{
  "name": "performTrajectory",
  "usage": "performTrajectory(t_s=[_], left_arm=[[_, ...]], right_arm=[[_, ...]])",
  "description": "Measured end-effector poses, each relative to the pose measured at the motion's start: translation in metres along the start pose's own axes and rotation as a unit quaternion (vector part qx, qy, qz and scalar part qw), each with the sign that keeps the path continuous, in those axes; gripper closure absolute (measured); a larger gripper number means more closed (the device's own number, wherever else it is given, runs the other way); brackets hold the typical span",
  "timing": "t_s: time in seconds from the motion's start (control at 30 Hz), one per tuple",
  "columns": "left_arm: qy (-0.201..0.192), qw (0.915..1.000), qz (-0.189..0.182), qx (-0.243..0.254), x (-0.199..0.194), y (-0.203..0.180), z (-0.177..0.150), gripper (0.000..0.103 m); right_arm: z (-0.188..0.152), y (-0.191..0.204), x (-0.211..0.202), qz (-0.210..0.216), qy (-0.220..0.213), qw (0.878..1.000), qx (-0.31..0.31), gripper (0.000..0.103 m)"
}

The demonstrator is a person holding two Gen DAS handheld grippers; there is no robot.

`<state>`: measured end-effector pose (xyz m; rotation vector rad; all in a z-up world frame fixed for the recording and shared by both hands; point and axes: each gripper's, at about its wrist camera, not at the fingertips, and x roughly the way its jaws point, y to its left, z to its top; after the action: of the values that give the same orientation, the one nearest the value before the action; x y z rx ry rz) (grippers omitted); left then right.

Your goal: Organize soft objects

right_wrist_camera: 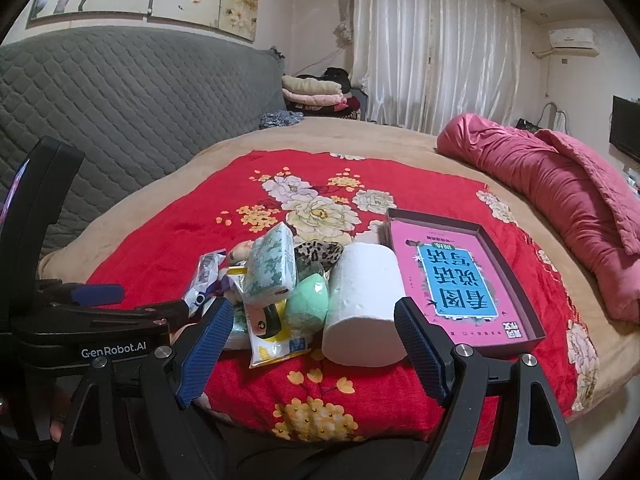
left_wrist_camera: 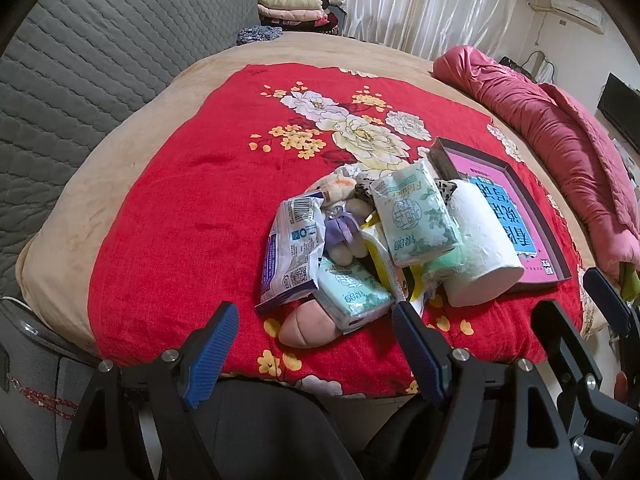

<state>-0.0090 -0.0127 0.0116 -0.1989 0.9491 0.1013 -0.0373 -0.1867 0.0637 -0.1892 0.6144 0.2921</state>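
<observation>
On the red blanket (right_wrist_camera: 168, 240), toilet roll (right_wrist_camera: 366, 304) lies lengthwise toward both gaping tongs.

A heap of soft things is piled on the floral blanket (right_wrist_camera: 168, 240), near its front edge. The toilet roll (right_wrist_camera: 364, 304) is set at the heap's right end, just beside the shallow box (right_wrist_camera: 516, 276) (to its left). One tissue pack (right_wrist_camera: 272, 268) is propped on top; another tissue pack (left_wrist_camera: 352, 296) lies at the front.
</observation>
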Motion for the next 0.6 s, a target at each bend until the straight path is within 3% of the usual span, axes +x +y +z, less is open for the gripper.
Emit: performTrajectory(t_s=[0.6], left_arm=[[-0.002,0.9999,-0.001,-0.013,0.0005,0.0042,-0.0007,0.025]], right_arm=[[-0.0002,-0.0006,-0.0004,0.000,-0.002,1.000,-0.001,0.020]])
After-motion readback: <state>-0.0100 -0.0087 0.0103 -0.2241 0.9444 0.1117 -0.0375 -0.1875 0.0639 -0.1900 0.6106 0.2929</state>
